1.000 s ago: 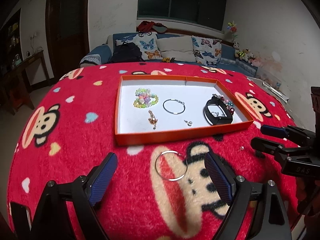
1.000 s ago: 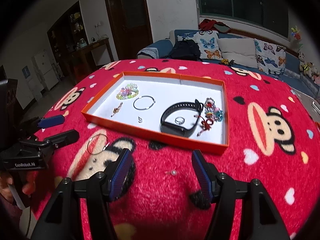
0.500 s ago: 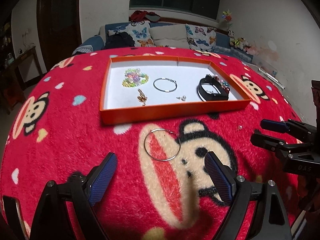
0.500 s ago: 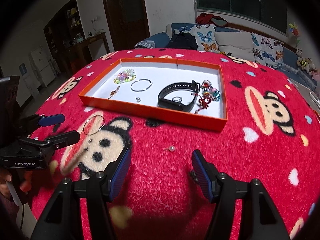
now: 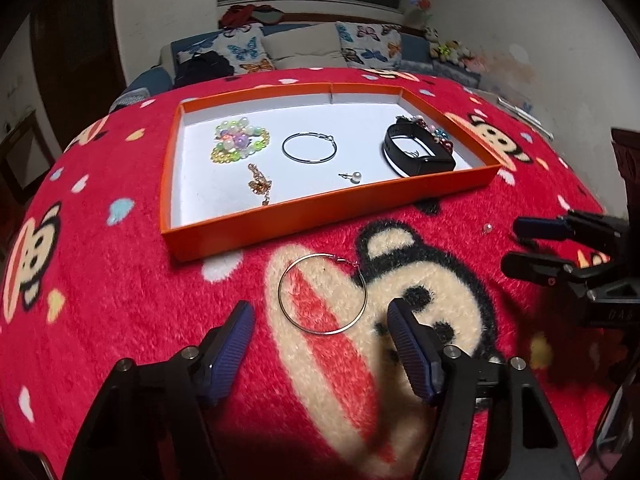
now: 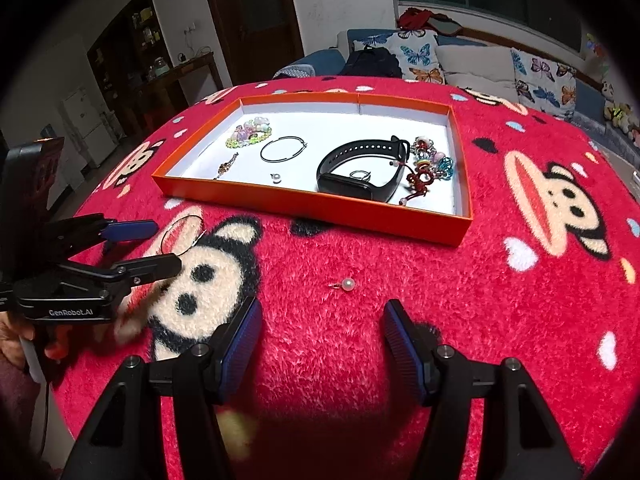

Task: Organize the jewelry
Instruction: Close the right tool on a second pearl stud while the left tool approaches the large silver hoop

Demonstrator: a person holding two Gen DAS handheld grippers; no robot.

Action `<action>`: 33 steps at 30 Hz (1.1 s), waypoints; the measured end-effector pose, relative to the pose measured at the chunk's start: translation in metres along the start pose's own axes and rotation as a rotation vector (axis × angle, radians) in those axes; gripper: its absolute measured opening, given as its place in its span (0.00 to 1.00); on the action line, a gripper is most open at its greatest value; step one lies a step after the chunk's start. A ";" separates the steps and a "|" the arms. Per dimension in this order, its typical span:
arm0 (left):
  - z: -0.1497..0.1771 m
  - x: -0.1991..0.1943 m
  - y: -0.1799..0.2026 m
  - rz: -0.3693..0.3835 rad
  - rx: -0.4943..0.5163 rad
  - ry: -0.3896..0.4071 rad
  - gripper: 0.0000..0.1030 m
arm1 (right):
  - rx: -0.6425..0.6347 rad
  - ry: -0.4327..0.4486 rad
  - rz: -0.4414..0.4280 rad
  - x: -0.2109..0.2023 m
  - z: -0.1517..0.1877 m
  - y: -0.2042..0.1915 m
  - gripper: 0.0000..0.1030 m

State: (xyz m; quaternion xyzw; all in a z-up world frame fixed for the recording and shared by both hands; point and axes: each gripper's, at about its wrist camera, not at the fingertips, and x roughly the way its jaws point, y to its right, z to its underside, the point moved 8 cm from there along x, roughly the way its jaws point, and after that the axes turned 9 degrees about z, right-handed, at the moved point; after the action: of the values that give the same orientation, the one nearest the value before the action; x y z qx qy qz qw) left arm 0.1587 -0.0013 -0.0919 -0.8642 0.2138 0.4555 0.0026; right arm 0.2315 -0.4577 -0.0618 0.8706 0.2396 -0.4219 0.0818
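An orange tray (image 5: 320, 210) (image 6: 312, 206) with a white floor holds a beaded bracelet (image 5: 239, 145), a hoop earring (image 5: 309, 147), a gold chain (image 5: 260, 183), a pearl stud (image 5: 355, 177), a black watch band (image 5: 418, 155) (image 6: 360, 174) and a charm bracelet (image 6: 430, 162). A loose silver hoop earring (image 5: 322, 294) (image 6: 180, 236) lies on the red blanket just ahead of my open left gripper (image 5: 320, 320) (image 6: 148, 246). A loose pearl stud (image 6: 347, 284) (image 5: 487, 227) lies just ahead of my open right gripper (image 6: 322, 322) (image 5: 528, 246).
The table is covered by a red monkey-print blanket (image 5: 120, 300). A sofa with butterfly cushions (image 5: 304, 46) stands behind it. A dark door and a side table (image 6: 188, 76) are at the left. A hand (image 6: 24, 336) holds the left gripper.
Both grippers have dropped lower and moved closer to the blanket. The loose hoop now sits nearer the left fingers, the loose pearl nearer the right fingers. Both stay open.
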 end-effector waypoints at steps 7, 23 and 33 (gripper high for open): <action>-0.004 0.007 0.006 0.018 0.084 -0.022 0.67 | 0.015 -0.033 -0.056 0.007 -0.004 0.000 0.65; -0.005 0.009 0.007 0.038 0.082 -0.006 0.67 | -0.166 -0.051 -0.145 0.020 -0.010 -0.012 0.63; -0.006 0.008 0.007 0.037 0.090 -0.005 0.63 | -0.203 -0.071 -0.151 0.013 -0.002 -0.009 0.34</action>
State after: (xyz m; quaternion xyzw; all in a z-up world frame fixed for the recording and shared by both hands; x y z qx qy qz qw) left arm 0.1648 -0.0115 -0.0940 -0.8580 0.2502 0.4474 0.0337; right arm 0.2355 -0.4446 -0.0696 0.8219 0.3430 -0.4309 0.1457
